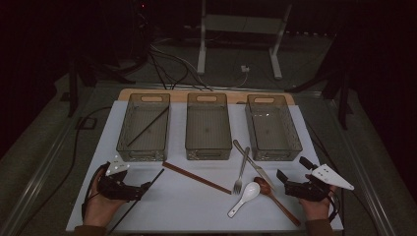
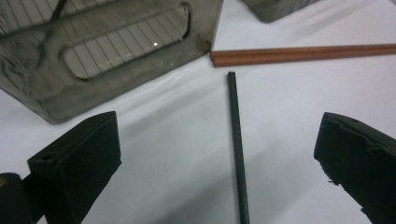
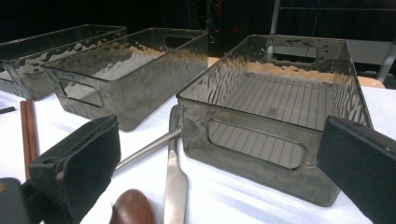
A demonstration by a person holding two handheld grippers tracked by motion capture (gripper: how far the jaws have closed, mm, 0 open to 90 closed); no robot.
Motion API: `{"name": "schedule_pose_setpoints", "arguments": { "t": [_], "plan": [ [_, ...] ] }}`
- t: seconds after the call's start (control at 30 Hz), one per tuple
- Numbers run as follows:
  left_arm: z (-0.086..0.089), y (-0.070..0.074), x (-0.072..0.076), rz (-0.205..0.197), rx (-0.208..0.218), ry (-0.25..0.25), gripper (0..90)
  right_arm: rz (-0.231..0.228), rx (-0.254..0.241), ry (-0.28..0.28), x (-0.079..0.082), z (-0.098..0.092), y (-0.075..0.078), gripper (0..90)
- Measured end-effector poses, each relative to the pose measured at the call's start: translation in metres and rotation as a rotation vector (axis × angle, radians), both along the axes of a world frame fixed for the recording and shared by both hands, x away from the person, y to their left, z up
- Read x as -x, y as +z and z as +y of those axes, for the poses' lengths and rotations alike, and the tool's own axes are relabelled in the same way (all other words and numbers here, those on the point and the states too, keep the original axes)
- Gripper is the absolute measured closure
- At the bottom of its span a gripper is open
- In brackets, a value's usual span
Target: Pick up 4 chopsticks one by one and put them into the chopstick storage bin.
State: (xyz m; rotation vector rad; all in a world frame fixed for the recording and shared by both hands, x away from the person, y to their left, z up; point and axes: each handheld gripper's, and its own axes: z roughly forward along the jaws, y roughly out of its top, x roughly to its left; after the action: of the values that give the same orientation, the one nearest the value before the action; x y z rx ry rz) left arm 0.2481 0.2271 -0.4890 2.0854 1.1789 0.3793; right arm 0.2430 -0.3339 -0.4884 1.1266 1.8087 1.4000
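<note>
Both my grippers, left (image 1: 147, 186) and right (image 1: 281, 175), hover with jaws spread wide; a black chopstick (image 2: 237, 144) lies untouched between my left jaws.

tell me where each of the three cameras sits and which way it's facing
High view: above the person's side, looking forward and down on the white table with three bins; both hands and grippers enter at the bottom.
Left gripper view: on the left gripper, looking down between its open fingers at the black chopstick and the left bin.
Right gripper view: on the right gripper, looking low across at the right bin, open fingers framing it.
Shared: the brown chopsticks appear in both gripper views.
</note>
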Motion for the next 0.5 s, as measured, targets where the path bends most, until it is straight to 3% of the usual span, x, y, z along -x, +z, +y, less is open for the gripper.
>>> {"name": "schedule_pose_setpoints", "arguments": {
  "t": [0.33, 0.5],
  "plan": [
    [-0.009, -0.008, 0.006, 0.049, -0.042, -0.034, 5.7, 0.001, -0.001, -0.001, 0.000, 0.000, 0.000, 0.0],
    [-0.012, -0.013, 0.006, 0.075, -0.083, -0.007, 8.4, 0.002, 0.000, 0.000, -0.001, 0.000, 0.000, 0.0]
  ]
}}
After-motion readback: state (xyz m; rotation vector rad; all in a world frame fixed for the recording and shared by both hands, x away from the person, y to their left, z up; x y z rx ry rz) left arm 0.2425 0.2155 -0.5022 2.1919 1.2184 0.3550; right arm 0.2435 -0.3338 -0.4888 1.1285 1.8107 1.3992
